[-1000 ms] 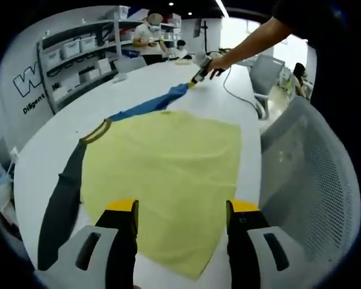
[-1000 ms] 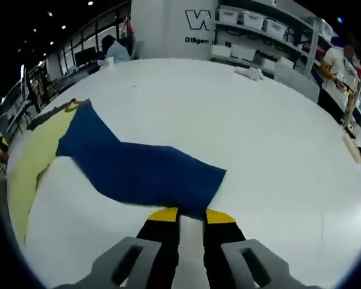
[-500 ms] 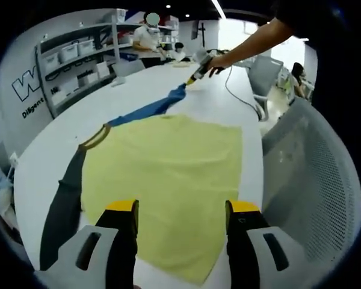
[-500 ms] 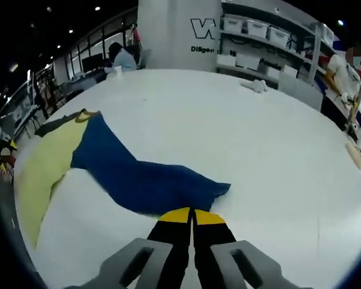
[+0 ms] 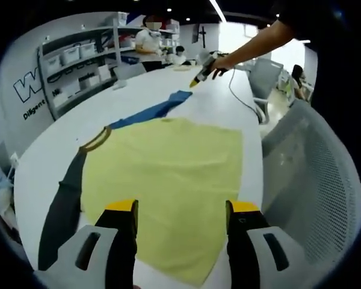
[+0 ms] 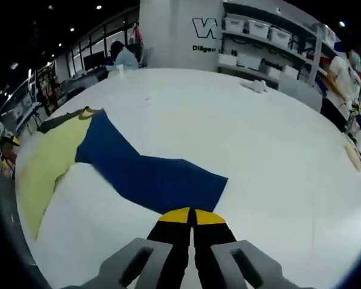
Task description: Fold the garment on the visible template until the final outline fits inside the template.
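Table: we see a broad white table (image 5: 48,144) under everything.
Garment: our yellow garment (image 5: 168,186) lies flat there, blue sleeve (image 6: 150,177) stretched outward.
Left gripper (image 5: 180,214): jaws spread, holding nothing, above the hem.
Right gripper (image 6: 191,215): jaws clenched together at the sleeve's end.

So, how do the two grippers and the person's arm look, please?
Both grippers have grey moulded bodies, black jaws and yellow tips: the left gripper and the right gripper. In the left gripper view, a grey cable trails from the far gripper, and the arm wears a black short sleeve.
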Available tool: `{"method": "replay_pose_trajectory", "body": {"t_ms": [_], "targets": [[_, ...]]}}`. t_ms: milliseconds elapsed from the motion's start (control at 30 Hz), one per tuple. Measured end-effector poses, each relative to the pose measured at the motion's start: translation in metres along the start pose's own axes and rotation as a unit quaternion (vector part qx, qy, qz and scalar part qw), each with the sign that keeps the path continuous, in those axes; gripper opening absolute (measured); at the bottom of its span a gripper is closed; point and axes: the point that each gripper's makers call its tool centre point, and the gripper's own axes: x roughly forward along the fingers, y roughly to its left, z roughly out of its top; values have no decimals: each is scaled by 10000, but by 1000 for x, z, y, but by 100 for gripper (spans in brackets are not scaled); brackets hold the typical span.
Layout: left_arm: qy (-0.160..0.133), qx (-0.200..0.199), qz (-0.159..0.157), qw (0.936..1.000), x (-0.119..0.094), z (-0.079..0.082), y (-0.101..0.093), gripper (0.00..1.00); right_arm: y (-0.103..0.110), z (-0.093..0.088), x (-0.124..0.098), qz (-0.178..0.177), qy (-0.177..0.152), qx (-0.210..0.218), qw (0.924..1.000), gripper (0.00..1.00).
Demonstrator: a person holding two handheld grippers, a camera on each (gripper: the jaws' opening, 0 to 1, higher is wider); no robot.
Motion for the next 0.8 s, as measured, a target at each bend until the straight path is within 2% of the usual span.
{"method": "replay_pose_trajectory", "body": {"t_ms": [67, 167, 267, 333, 367, 400, 467, 500, 567, 633, 700, 800], "targets": [[13, -15, 21, 10000, -1, -1, 0, 57, -3, -6, 5, -80, 85, 166, 9998, 0], [22, -45, 37, 10000, -3, -3, 0, 57, -4, -9, 12, -103, 85, 256, 9996, 11], [52, -75, 68, 9999, -5, -5, 1, 57, -10, -15, 19, -248, 224, 224, 9992, 13], [57, -100, 82, 9999, -5, -4, 1, 58, -14, -20, 24, -293, 291, 433, 9982, 16], [74, -105, 83, 9999, -6, -5, 1, 57, -16, -20, 27, -299, 269, 473, 9981, 16], [88, -99, 82, 9999, -6, -5, 1, 58, -15, -16, 27, -281, 160, 566, 9979, 11], [91, -97, 88, 9999, -6, -5, 1, 57, -15, -20, 29, -318, 328, 457, 9979, 2], [90, -107, 84, 9999, -6, -5, 1, 57, -16, -18, 28, -320, 282, 340, 9985, 0], [96, -104, 94, 9999, -5, -5, 2, 57, -14, -18, 26, -278, 342, 367, 9984, 0], [87, -87, 80, 9999, -4, -4, 2, 57, -11, -13, 19, -269, 236, 402, 9986, 0], [61, -79, 75, 9999, -3, -2, 2, 57, -7, -9, 11, -222, 125, 625, 9977, 0], [20, -42, 65, 10000, -1, 1, 3, 57, -2, -10, -2, -215, 85, 628, 9978, 0]]}}
